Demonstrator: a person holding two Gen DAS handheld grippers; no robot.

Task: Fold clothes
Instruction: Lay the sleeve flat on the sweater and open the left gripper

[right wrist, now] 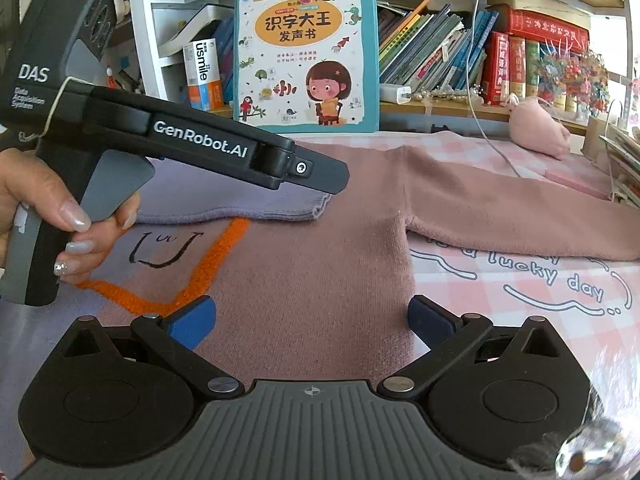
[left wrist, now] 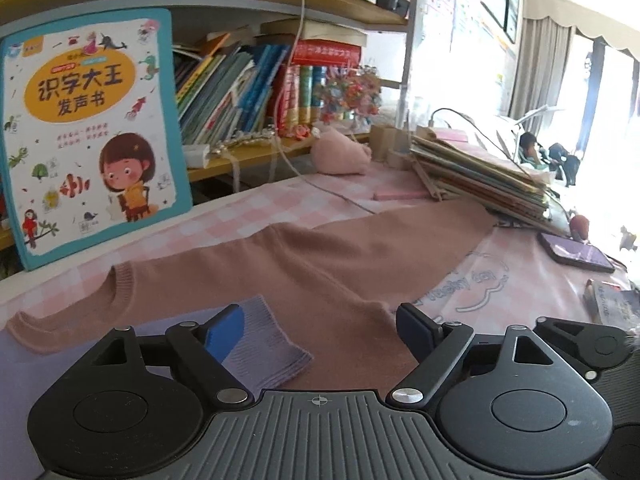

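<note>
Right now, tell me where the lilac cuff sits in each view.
Left wrist: lilac cuff lower left, beside the left gripper's left finger.
Right wrist: cuff centre left, just under the left gripper.
Shared landmark: the picture book standing behind the sweater.

Both tongs gape wide, nothing between their pads. The left tongs (left wrist: 320, 330) sit at the far left of the right tongs (right wrist: 312, 320), pointing right. A left hand (right wrist: 60, 224) grips their handle.
</note>
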